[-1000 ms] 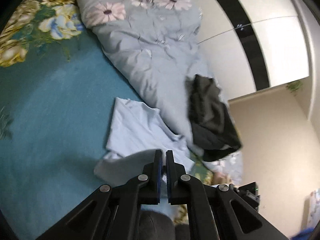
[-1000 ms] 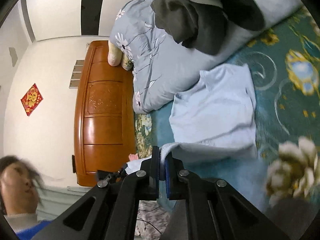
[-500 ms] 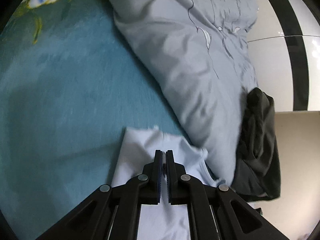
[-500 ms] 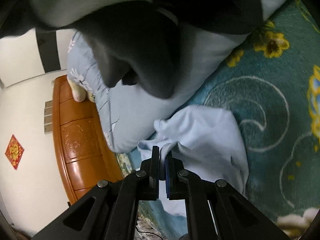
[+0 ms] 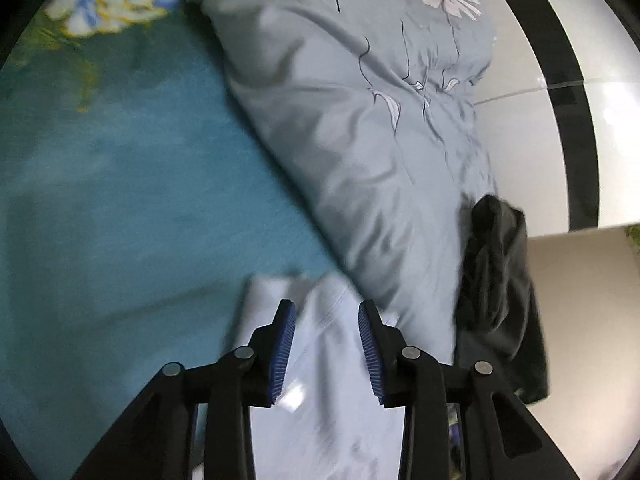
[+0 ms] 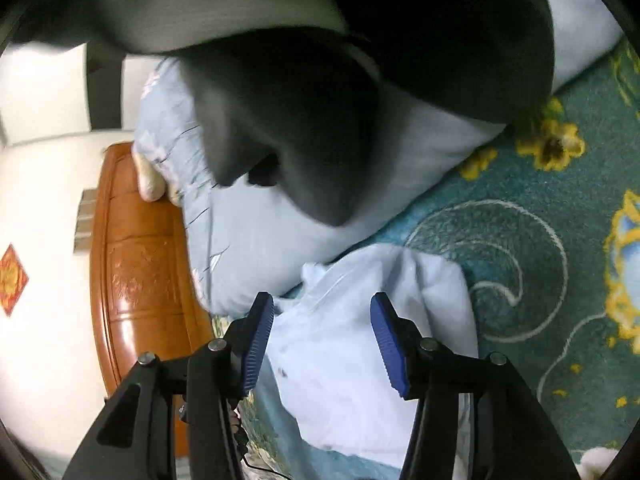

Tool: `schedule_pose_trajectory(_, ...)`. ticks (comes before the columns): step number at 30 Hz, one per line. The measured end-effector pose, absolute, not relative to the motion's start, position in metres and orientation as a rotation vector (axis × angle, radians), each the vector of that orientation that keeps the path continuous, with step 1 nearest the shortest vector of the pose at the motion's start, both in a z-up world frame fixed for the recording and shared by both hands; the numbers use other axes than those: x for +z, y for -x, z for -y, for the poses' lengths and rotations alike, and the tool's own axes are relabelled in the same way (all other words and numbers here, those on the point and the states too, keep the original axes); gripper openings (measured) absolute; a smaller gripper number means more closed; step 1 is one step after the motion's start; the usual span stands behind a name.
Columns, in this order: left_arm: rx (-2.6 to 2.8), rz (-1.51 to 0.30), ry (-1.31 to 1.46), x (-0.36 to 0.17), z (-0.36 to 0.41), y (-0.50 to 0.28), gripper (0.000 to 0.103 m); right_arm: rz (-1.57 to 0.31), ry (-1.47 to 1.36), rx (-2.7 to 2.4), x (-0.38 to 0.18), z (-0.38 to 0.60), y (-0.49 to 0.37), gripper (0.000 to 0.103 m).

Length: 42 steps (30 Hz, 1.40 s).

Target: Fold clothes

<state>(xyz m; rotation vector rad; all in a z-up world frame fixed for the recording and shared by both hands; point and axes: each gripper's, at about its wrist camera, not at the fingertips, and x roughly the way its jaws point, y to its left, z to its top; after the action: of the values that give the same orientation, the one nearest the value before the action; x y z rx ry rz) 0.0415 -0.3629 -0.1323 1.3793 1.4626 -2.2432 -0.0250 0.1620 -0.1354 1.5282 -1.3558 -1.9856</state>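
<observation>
While both sets of jaws stand apart and hold nothing, you have the left gripper [image 5: 327,322] and the right gripper [image 6: 322,314] low over the same pale blue garment [image 6: 360,344], which lies on the teal floral bedspread [image 5: 120,208] with several layers doubled over one another. Its far edge sits just beside the grey flowered duvet [image 5: 360,128], and in the right wrist view a corner there looks rumpled rather than flat.

Judging by the stacked layers, the fold under your grippers looks laid down, so keep the jaws wide and lift straight off the cloth; a sideways drag could pull the top layer askew. If you go on shaping it, pinch only the uppermost layer at an outer corner and keep both sides level so the edges line up. Mind the dark garment [image 6: 320,112] heaped on the duvet close above the right gripper; the left wrist view shows the dark heap at the duvet's end, apart from the blue piece.
</observation>
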Motion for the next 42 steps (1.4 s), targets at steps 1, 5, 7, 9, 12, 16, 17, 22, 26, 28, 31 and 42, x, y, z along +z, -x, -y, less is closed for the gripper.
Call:
schedule_pose_trajectory(1, -2.244, -1.414, -1.394, -0.131, 0.361, -0.058, 0.037, 1.314, -1.532, -2.01, -0.13, -0.163, 0.018, 0.053)
schedule_pose_trajectory(5, -2.177, -1.32, -1.51, -0.146, 0.351, -0.115, 0.037, 1.193, -1.661, -2.081, -0.136, -0.172, -0.029, 0.053)
schedule_pose_trajectory(7, -2.125, -1.289, -1.587, -0.16, 0.341, -0.139, 0.037, 1.166, -1.765, -2.087, -0.15, -0.178, -0.054, 0.053)
schedule_pose_trajectory(9, -2.088, -1.266, -1.631, -0.17, 0.332, -0.158, 0.037, 1.21, -1.856, -2.037, -0.168, -0.183, -0.079, 0.053)
schedule_pose_trajectory(12, -2.077, -1.316, -1.631, -0.176, 0.327, -0.167, 0.037, 1.251, -1.873, -1.991, -0.177, -0.18, -0.099, 0.053)
schedule_pose_trajectory(16, -2.054, -1.381, -1.631, -0.182, 0.322, -0.168, 0.038, 1.183, -1.889, -1.946, -0.183, -0.159, -0.098, 0.053)
schedule_pose_trajectory(17, -2.055, -1.385, -1.63, -0.182, 0.32, -0.169, 0.038, 1.157, -1.891, -1.939, -0.182, -0.152, -0.098, 0.052)
schedule_pose_trajectory(22, -2.051, -1.412, -1.629, -0.182, 0.314, -0.171, 0.038, 1.082, -1.911, -1.94, -0.182, -0.129, -0.1, 0.032)
schedule_pose_trajectory(26, -2.047, -1.44, -1.607, -0.179, 0.31, -0.168, 0.028, 1.127, -1.915, -1.923, -0.183, -0.123, -0.102, 0.008)
schedule_pose_trajectory(28, -2.042, -1.459, -1.585, -0.176, 0.312, -0.173, 0.009, 1.17, -1.887, -1.92, -0.179, -0.123, -0.102, 0.006)
schedule_pose_trajectory(31, -2.065, -1.47, -1.52, -0.161, 0.316, -0.18, 0.007, 1.173, -1.838, -1.97, -0.159, -0.129, -0.1, 0.006)
schedule_pose_trajectory(42, -2.017, -1.529, -1.491, -0.167, 0.319, -0.19, 0.007, 1.155, -1.908, -1.972, -0.159, -0.143, -0.108, 0.005)
